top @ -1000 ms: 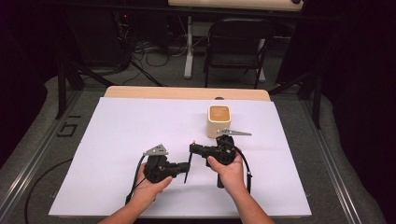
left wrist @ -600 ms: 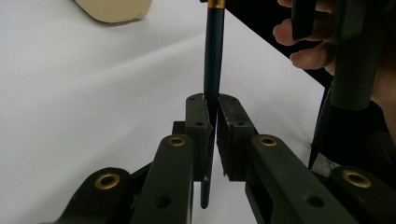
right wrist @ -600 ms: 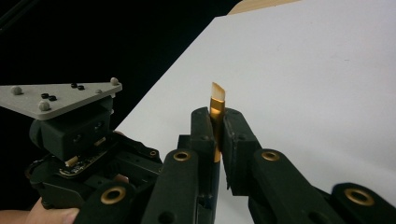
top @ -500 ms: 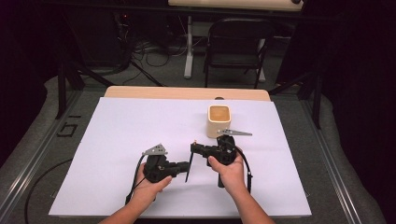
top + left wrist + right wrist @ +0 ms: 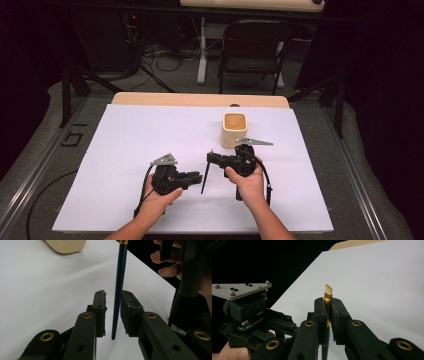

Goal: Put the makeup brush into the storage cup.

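A slim brush [image 5: 204, 178] with a dark teal handle [image 5: 119, 290], a gold ferrule and a flat pale tip [image 5: 327, 287] hangs upright over the white sheet. My right gripper [image 5: 210, 159] is shut on it at the ferrule [image 5: 327, 305]. The left gripper [image 5: 199, 176] points right at the handle's lower end. Its jaws [image 5: 113, 298] have just been opening, and the handle stands between the pads with a gap on each side. A beige cup [image 5: 234, 129] stands behind the right hand.
The white sheet [image 5: 130, 150] covers the tabletop, with a strip of bare wood [image 5: 200, 99] at the far edge. Behind the table stand a folding chair [image 5: 252, 45] and cables on the floor. The cup's base [image 5: 65, 245] lies past the left jaws.
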### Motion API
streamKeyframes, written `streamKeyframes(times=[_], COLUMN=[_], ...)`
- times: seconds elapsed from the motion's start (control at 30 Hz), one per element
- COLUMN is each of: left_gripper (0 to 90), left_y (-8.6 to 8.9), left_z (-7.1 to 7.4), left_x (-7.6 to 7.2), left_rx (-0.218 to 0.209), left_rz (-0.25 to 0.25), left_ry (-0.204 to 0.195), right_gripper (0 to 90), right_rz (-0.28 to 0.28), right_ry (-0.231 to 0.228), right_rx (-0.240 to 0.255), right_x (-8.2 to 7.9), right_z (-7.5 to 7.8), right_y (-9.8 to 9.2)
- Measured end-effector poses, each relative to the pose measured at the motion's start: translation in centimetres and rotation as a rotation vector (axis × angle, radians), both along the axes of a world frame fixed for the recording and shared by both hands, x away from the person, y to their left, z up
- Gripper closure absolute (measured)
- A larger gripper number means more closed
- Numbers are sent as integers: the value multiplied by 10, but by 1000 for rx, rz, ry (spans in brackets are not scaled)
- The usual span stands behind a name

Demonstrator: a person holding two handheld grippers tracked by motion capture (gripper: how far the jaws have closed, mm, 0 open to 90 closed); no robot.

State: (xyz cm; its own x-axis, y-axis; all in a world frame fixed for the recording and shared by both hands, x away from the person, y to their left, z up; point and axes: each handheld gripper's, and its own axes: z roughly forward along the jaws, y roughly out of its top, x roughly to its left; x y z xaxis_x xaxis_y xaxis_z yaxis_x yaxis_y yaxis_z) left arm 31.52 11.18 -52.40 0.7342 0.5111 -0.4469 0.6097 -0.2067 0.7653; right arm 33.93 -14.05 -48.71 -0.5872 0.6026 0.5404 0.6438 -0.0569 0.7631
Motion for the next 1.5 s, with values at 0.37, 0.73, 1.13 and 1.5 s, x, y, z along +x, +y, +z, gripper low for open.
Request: streamKeyframes(times=[0.37, 0.73, 1.13, 1.5], left_gripper=[663, 545, 428, 422], left_y=[6, 11, 15, 15], left_z=[1, 1, -1, -2], left_x=[3, 7, 11, 13], left_rx=[26, 70, 152, 170], left_rz=[36, 83, 130, 135], left_ry=[-13, -65, -96, -121], right_gripper=[841, 841, 841, 841], right_rz=[-27, -57, -76, -103], right_ry=[-15, -36, -48, -82], right_rx=[-4, -10, -16, -45], right_x=[-1, 0, -1, -2], right_z=[3, 4, 6, 9], right_y=[-9, -18, -25, -30])
